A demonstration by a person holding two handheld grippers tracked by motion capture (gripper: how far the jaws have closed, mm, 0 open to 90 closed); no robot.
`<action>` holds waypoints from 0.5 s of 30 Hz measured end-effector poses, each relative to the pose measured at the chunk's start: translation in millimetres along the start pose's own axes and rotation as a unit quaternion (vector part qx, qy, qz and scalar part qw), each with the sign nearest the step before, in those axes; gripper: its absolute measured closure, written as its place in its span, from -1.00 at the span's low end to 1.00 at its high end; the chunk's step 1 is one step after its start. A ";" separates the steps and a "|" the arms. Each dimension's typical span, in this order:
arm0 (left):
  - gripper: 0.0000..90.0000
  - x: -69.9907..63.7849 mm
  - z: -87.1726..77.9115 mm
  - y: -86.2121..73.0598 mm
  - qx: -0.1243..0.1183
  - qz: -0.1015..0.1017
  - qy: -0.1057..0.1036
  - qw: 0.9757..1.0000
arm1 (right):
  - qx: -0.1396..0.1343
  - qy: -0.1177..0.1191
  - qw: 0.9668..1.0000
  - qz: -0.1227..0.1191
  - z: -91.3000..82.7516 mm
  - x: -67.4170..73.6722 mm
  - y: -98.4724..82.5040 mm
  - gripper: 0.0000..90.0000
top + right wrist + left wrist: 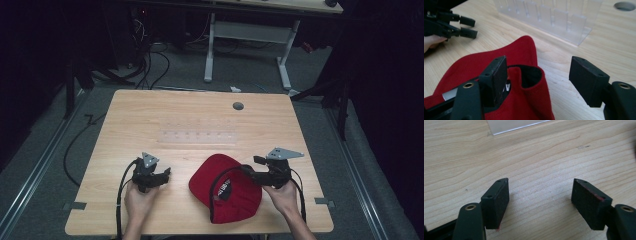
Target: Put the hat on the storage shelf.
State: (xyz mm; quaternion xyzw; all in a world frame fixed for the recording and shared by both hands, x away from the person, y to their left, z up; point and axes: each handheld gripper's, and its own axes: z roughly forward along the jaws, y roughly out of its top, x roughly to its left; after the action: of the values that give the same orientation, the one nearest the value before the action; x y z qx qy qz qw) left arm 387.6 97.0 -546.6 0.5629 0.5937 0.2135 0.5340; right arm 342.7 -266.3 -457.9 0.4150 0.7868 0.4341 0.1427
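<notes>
So the red cap (227,187) is lying upside down near the table's (150,115) front edge, a bit right of centre, with its black lining and a label showing inside. The right gripper (537,75) has its jaws spread wide over the cap's rim, not pinching it. The left gripper (540,195) is spread too, over bare wood.
</notes>
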 end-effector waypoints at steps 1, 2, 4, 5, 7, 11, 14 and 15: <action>-0.31 0.0 0.0 0.0 0.000 0.000 0.000 1.000 | 0.007 0.003 1.000 0.000 4.7 0.0 -0.3 -0.32; -0.31 0.0 0.0 0.0 0.000 0.000 0.000 1.000 | 0.011 0.005 1.000 0.000 8.3 -0.3 -0.5 -0.32; -0.31 0.0 0.0 0.0 0.000 0.000 0.000 1.000 | 0.018 0.011 1.000 0.003 14.8 -0.9 -0.9 -0.33; -0.31 0.0 0.0 0.0 0.000 0.000 0.000 1.000 | 0.022 0.013 1.000 0.003 18.2 -0.9 -0.9 -0.33; -0.31 0.0 0.0 0.0 0.000 0.000 0.000 1.000 | 0.030 0.015 0.999 -0.001 24.1 -0.7 -0.6 -0.32; -0.32 0.0 0.0 0.0 0.000 0.000 0.000 1.000 | 0.044 0.029 0.999 -0.001 36.2 -3.6 -3.3 -0.33; -0.32 0.0 0.0 0.0 0.000 0.000 0.000 1.000 | 0.051 0.039 0.998 0.004 43.2 -5.4 -7.0 -0.31; -0.32 0.0 0.0 0.0 0.000 0.000 0.000 1.000 | 0.055 0.042 0.998 0.004 45.7 -5.7 -8.4 -0.29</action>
State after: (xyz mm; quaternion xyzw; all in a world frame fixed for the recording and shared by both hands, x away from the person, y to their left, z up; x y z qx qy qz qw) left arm 387.6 97.0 -546.6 0.5631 0.5935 0.2131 0.5341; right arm 368.5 -247.3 -492.0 0.4066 0.8132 0.4076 0.0846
